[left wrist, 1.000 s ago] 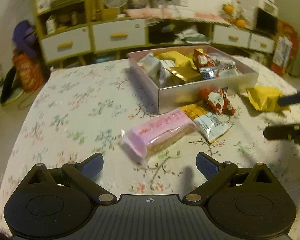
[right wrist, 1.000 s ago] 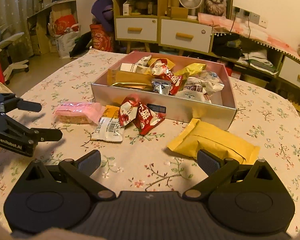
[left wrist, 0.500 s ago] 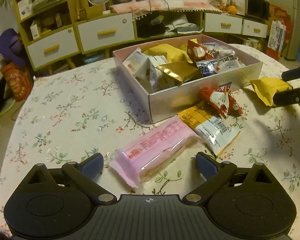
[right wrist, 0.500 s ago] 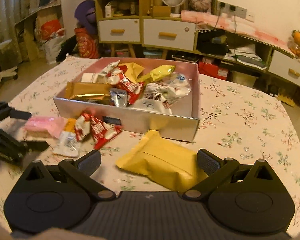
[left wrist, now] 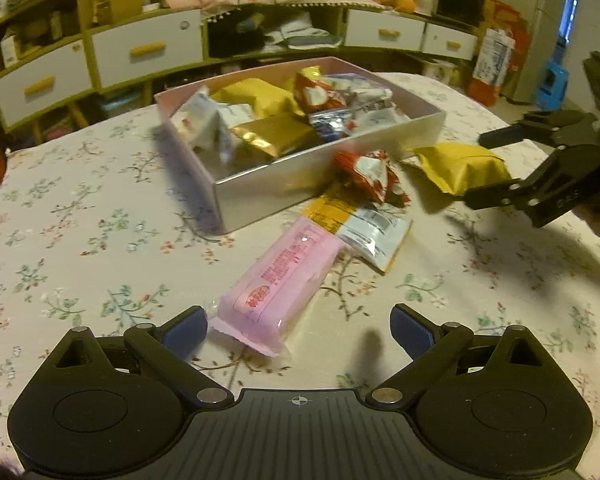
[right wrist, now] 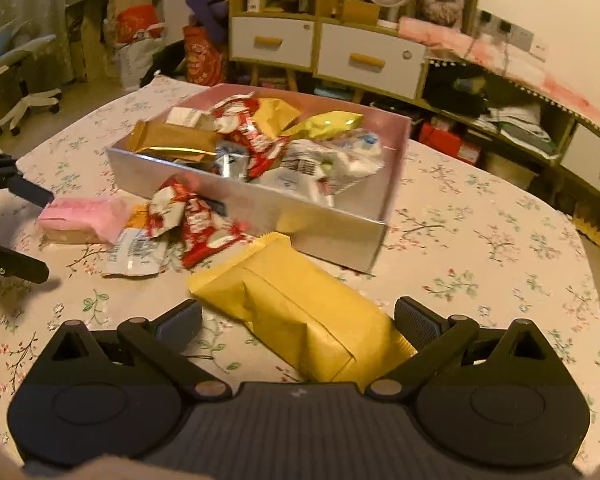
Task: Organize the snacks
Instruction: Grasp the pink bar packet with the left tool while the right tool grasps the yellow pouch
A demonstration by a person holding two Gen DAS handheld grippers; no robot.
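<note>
My left gripper (left wrist: 298,330) gapes wide around the pink bar's (left wrist: 282,280) end, near the box (left wrist: 332,168). Only my right view shows the right gripper (right wrist: 298,322) wide astride the yellow packet (right wrist: 300,316).

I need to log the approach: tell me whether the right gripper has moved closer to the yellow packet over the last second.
Yes. The right gripper has advanced toward the pink box; the yellow packet now lies between its open fingers.

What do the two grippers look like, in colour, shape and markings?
Both the left gripper and the right gripper are matte black, with ribbed bodies, round hubs, silver pivot pins and blue textured fingertips. A small crosshair mark sits centrally on the left one.
</note>
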